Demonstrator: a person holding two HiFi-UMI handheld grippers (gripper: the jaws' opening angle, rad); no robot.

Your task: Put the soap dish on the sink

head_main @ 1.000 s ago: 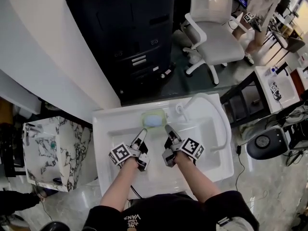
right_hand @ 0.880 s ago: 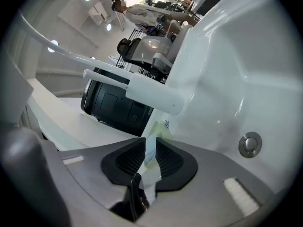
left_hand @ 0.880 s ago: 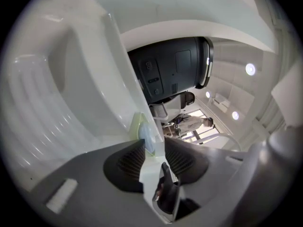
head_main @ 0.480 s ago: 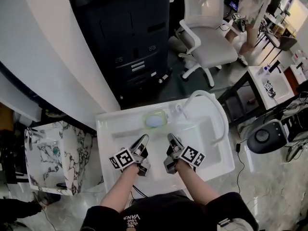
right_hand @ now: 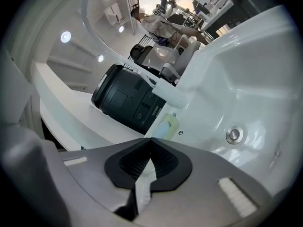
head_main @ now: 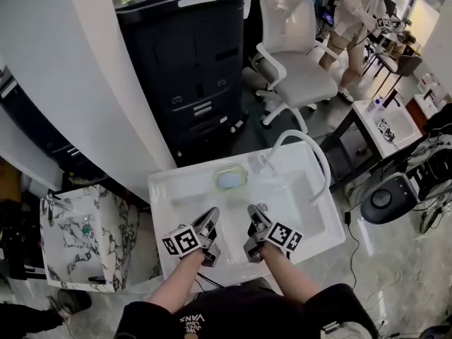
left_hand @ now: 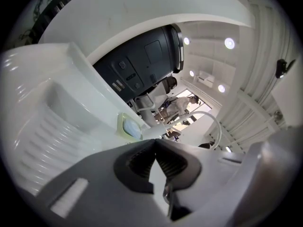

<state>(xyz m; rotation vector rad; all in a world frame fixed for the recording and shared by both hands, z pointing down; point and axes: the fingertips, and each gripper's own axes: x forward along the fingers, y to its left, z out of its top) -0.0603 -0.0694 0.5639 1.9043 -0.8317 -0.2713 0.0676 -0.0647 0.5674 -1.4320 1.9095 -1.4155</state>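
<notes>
— Soap dish point(head_main: 231, 178)?
— Resting on the back ledge of the white sink point(head_main: 169, 193), just left of the foot of the arched tap point(head_main: 304, 133). Pale green, with a light blue block inside.
— Left gripper point(head_main: 210, 215)?
— Hovering over the ribbed drainer side of the surface, jaws just drawn together with nothing between them. Apart from the dish, pointing toward it.
— Right gripper point(head_main: 252, 212)?
— Just beside the left one, over the basin near the drain point(head_main: 263, 206). Jaws together as well, empty.
— Behind the sink?
— A tall black cabinet point(head_main: 187, 62) set against a curved white wall point(head_main: 63, 69). To its right a pale office chair point(head_main: 293, 66), and further back a person point(head_main: 352, 9) standing.
— To the sides?
— Left, a marbled basin unit point(head_main: 85, 232). Right, a second white sink point(head_main: 392, 122) on a dark frame, and nearer, a round grey device point(head_main: 381, 198) down on the floor point(head_main: 395, 274), with cables trailing close by.
</notes>
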